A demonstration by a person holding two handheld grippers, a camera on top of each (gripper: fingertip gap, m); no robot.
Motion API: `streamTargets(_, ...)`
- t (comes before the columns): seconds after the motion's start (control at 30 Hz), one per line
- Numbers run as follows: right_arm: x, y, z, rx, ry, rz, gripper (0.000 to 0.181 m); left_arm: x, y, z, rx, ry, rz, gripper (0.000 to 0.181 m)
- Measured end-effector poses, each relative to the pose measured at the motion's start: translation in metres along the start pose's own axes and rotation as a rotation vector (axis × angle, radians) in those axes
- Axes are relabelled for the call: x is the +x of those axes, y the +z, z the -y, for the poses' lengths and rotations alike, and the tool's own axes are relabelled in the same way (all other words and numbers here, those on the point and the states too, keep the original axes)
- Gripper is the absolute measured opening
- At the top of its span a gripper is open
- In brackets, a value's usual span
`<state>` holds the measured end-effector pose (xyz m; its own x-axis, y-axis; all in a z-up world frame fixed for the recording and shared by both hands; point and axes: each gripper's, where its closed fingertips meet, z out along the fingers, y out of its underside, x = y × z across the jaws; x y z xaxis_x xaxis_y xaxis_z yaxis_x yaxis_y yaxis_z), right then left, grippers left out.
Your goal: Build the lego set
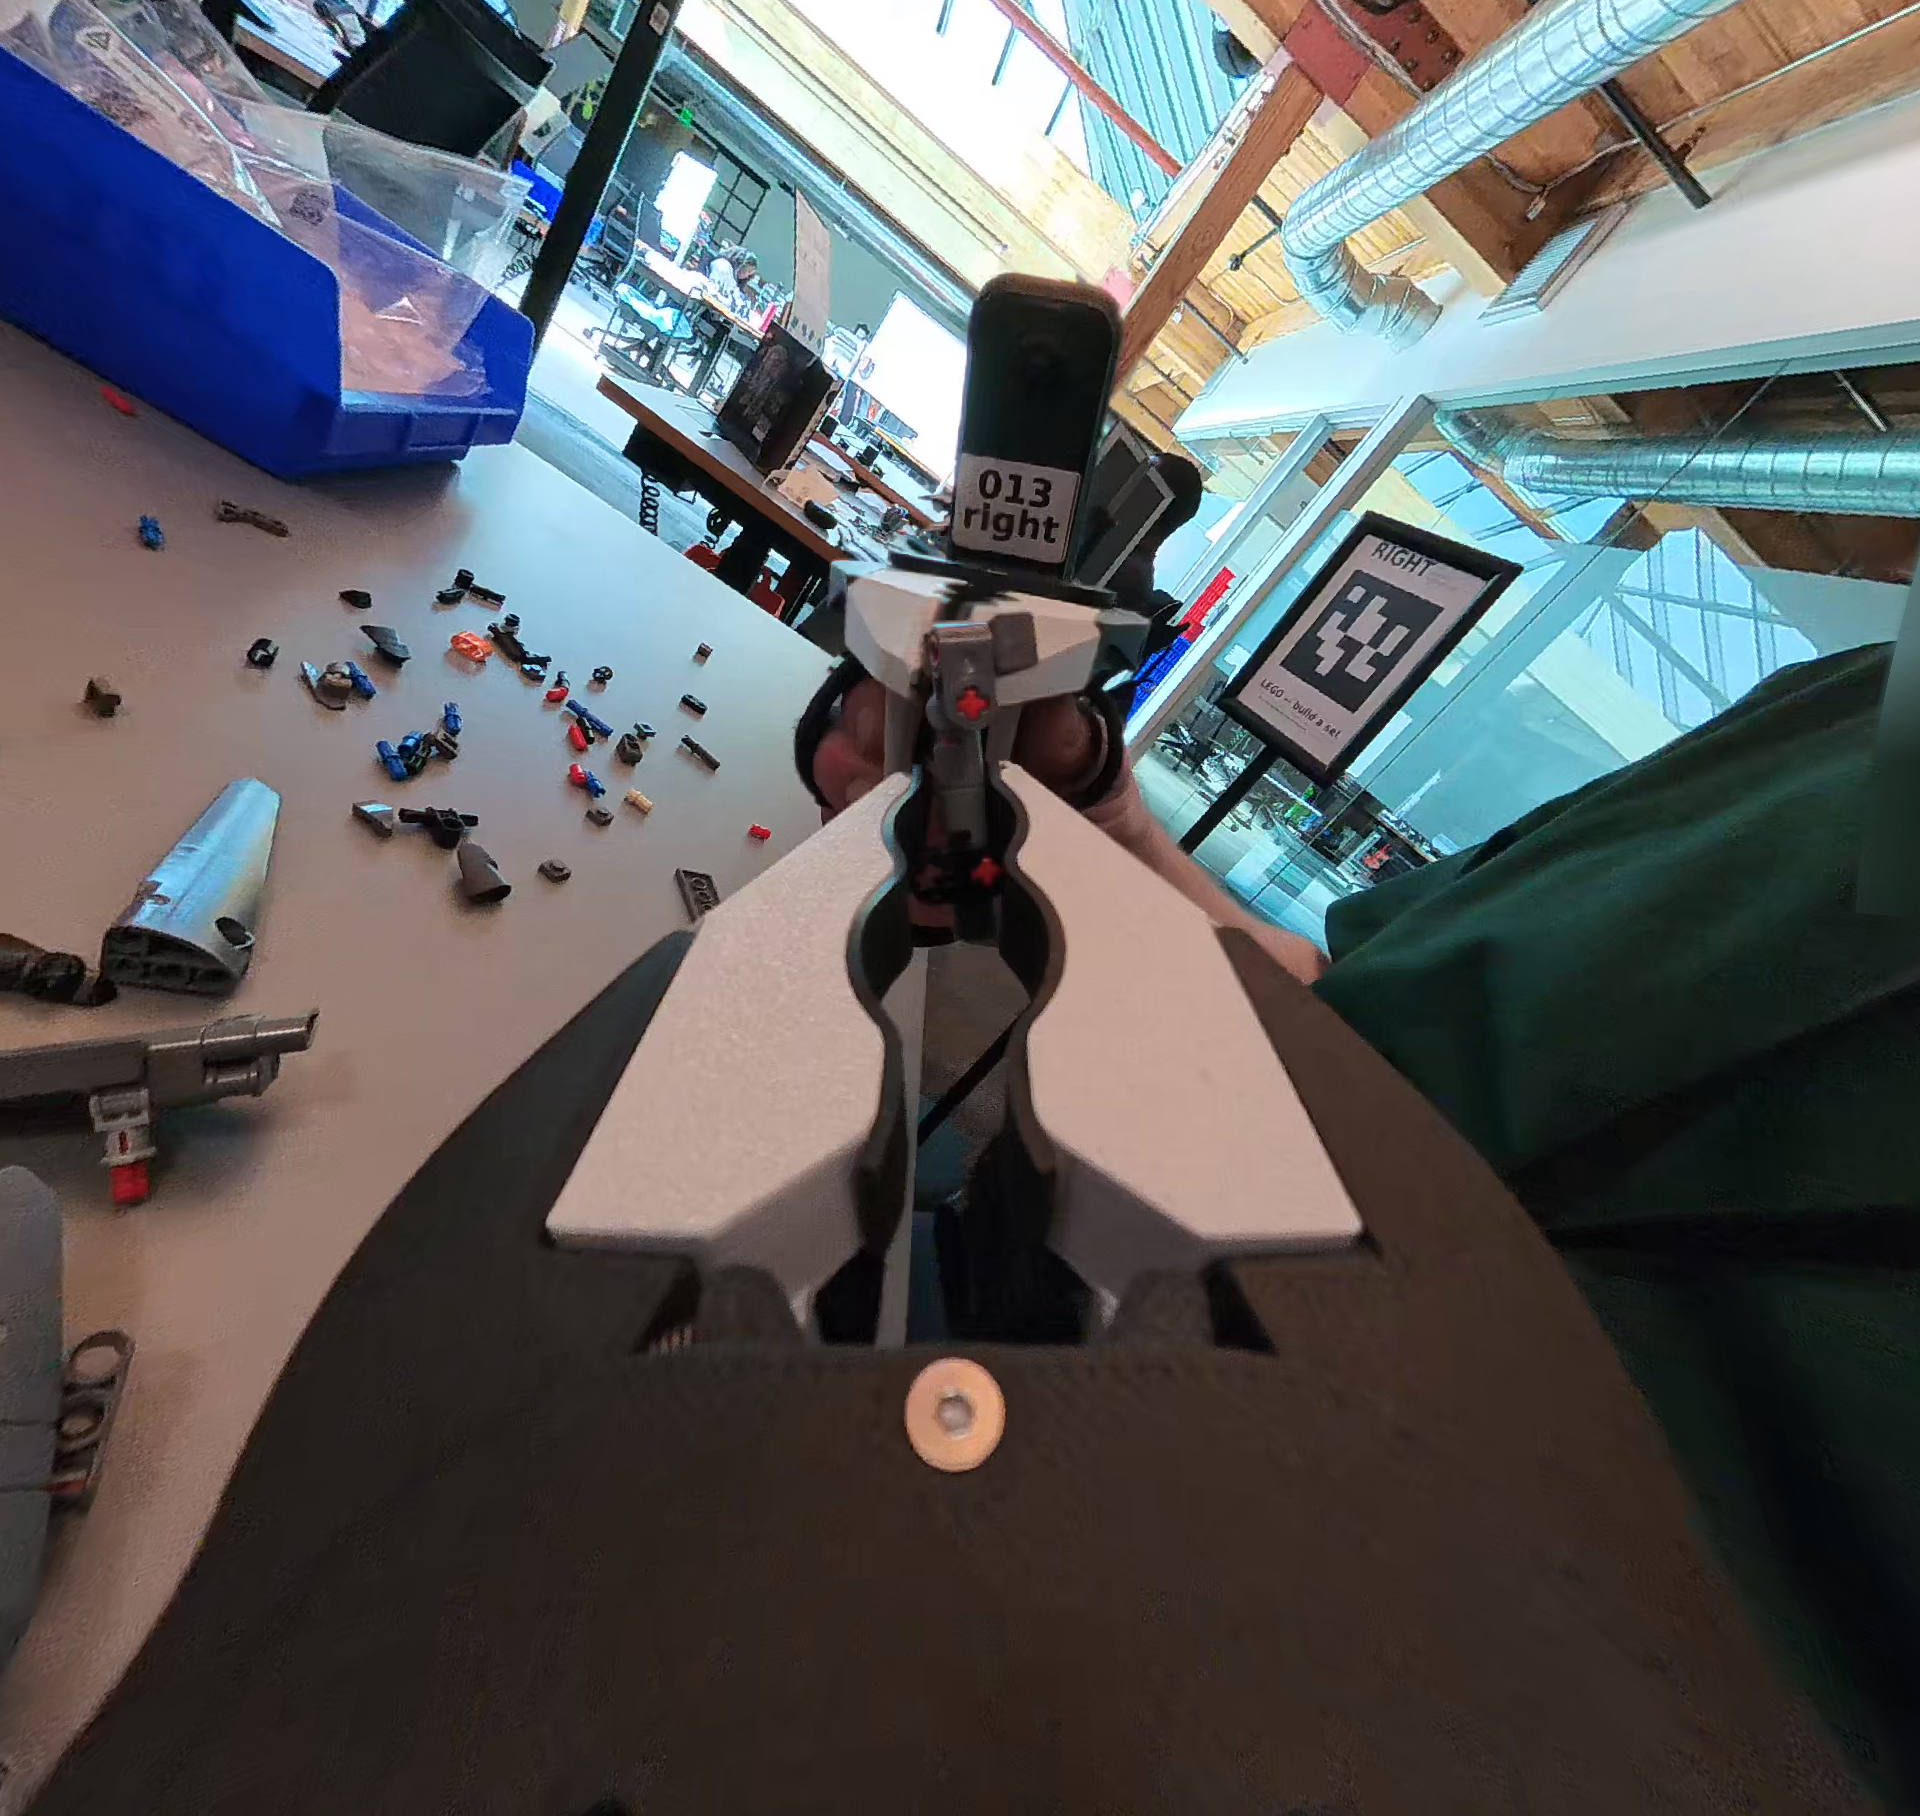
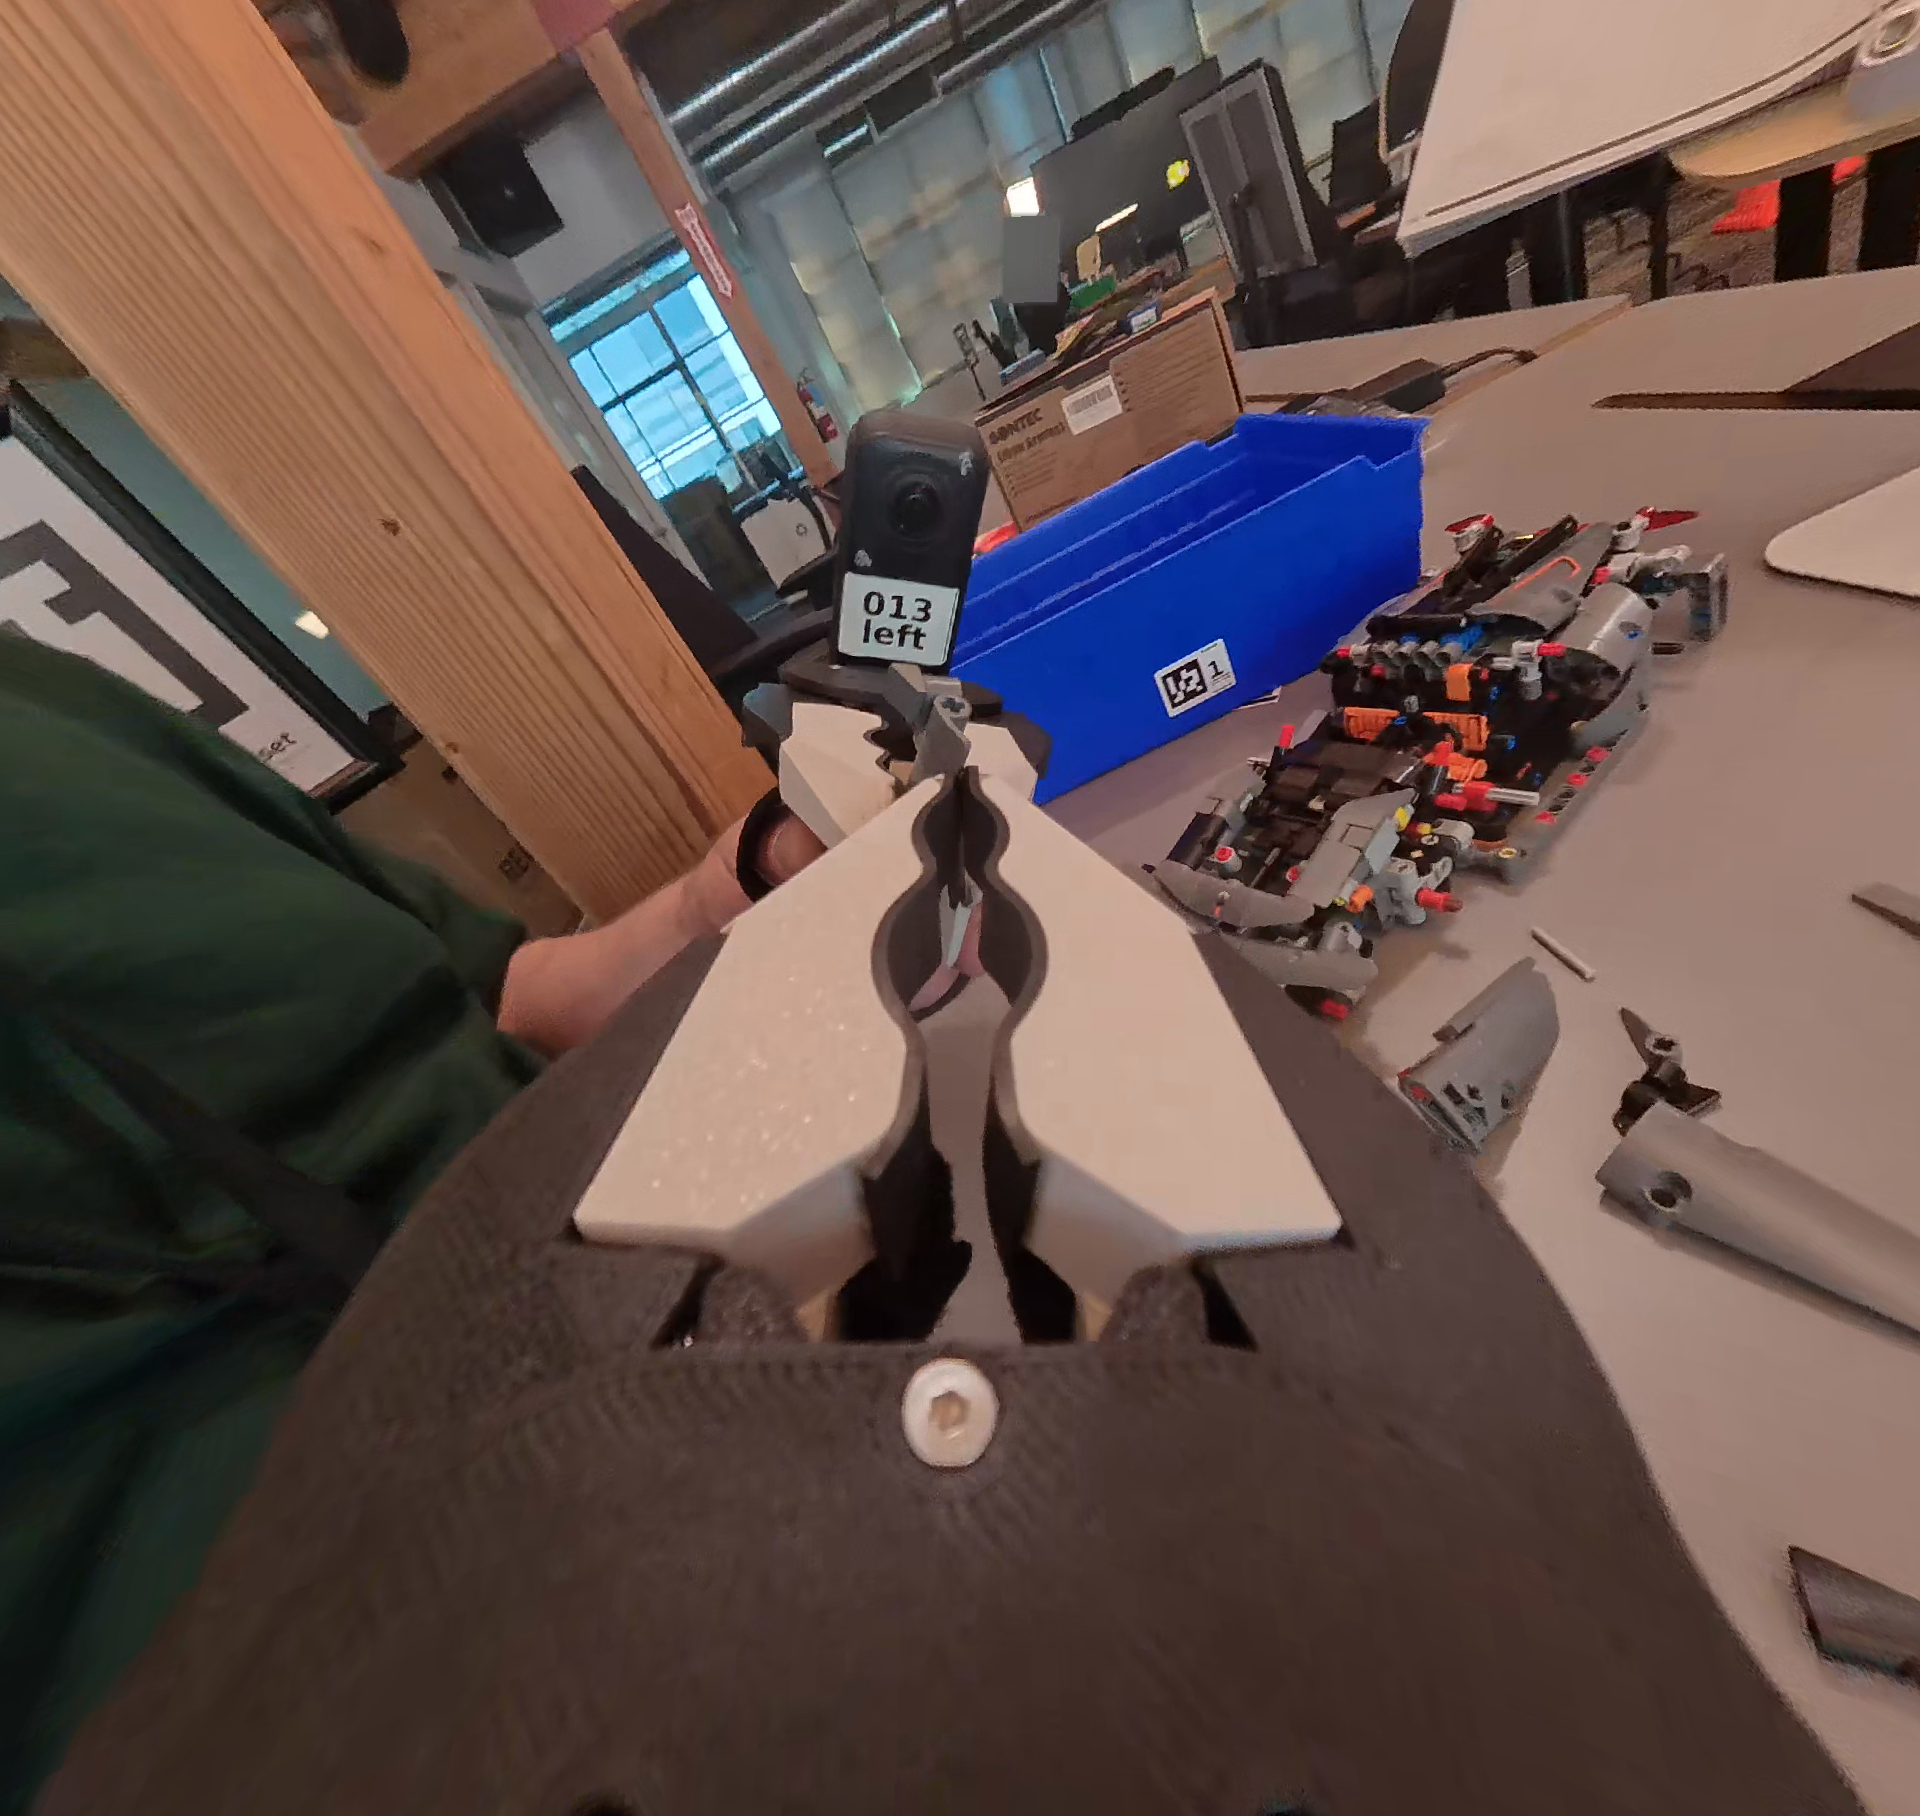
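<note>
My left gripper (image 1: 961, 800) is shut on a slim grey lego assembly (image 1: 956, 779) with red cross pins and holds it in the air above the table. The assembly's far end reaches the tips of my right gripper (image 1: 977, 660), which faces mine. In the right wrist view my right gripper (image 2: 961, 792) is shut, with its pads meeting in a thin line just in front of the left gripper (image 2: 920, 758) and the grey assembly (image 2: 940, 727) it holds. I cannot tell whether anything sits between the right pads.
Loose small lego pieces (image 1: 468, 727), a silver panel (image 1: 203, 883) and a grey sub-assembly (image 1: 156, 1060) lie on the table (image 1: 416, 1039) by a blue bin (image 1: 208, 312). The large part-built model (image 2: 1455, 748), a grey panel (image 2: 1486, 1060) and a long grey part (image 2: 1766, 1216) lie to the right. A green sleeve (image 2: 208, 935) is close. Both grippers' tips are close together, under 4 cm apart. The grey sub-assembly (image 1: 156, 1060) is about 15 cm from both grippers' fingertips. The right camera catches it too, in the right wrist view (image 2: 1455, 1048).
</note>
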<state>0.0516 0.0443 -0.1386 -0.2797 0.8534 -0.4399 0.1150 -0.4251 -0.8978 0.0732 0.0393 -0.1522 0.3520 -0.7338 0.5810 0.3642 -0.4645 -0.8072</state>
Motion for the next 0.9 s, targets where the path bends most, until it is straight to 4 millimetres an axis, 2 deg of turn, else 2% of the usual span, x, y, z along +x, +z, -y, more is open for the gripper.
streamTargets(0.2, 0.009, 0.002, -0.002, 0.007, 0.006, -0.024, 0.000, -0.006, -0.005, 0.004, 0.025, 0.004, 0.022, 0.007)
streamTargets(0.3, 0.007, 0.006, 0.001, 0.032, 0.081, 0.044, 0.027, 0.000, -0.005, 0.000, -0.001, 0.001, -0.014, 0.006)
streamTargets(0.4, -0.002, 0.016, 0.000, 0.020, 0.065, 0.125, 0.007, -0.004, -0.006, -0.001, -0.001, -0.007, 0.008, 0.007)
streamTargets(0.47, -0.003, 0.021, 0.000, 0.015, 0.061, 0.148, 0.004, -0.007, -0.010, 0.001, 0.021, -0.022, 0.021, 0.008)
streamTargets(0.57, 0.006, 0.023, 0.002, 0.015, 0.083, 0.137, 0.003, -0.017, -0.017, 0.004, 0.039, 0.004, 0.100, 0.020)
streamTargets(0.63, 0.016, 0.016, 0.004, 0.016, 0.124, 0.107, 0.003, -0.025, -0.028, 0.007, 0.042, 0.073, 0.201, 0.031)
streamTargets(0.73, 0.046, -0.006, -0.016, -0.088, 0.226, -0.014, 0.003, -0.046, -0.051, 0.003, -0.042, 0.279, 0.468, 0.040)
streamTargets(0.83, 0.074, -0.031, -0.063, -0.298, 0.290, -0.177, 0.003, -0.058, -0.067, -0.003, -0.154, 0.447, 0.661, 0.046)
streamTargets(0.9, 0.086, -0.042, -0.085, -0.375, 0.325, -0.247, 0.003, -0.066, -0.070, -0.015, -0.248, 0.487, 0.735, 0.054)
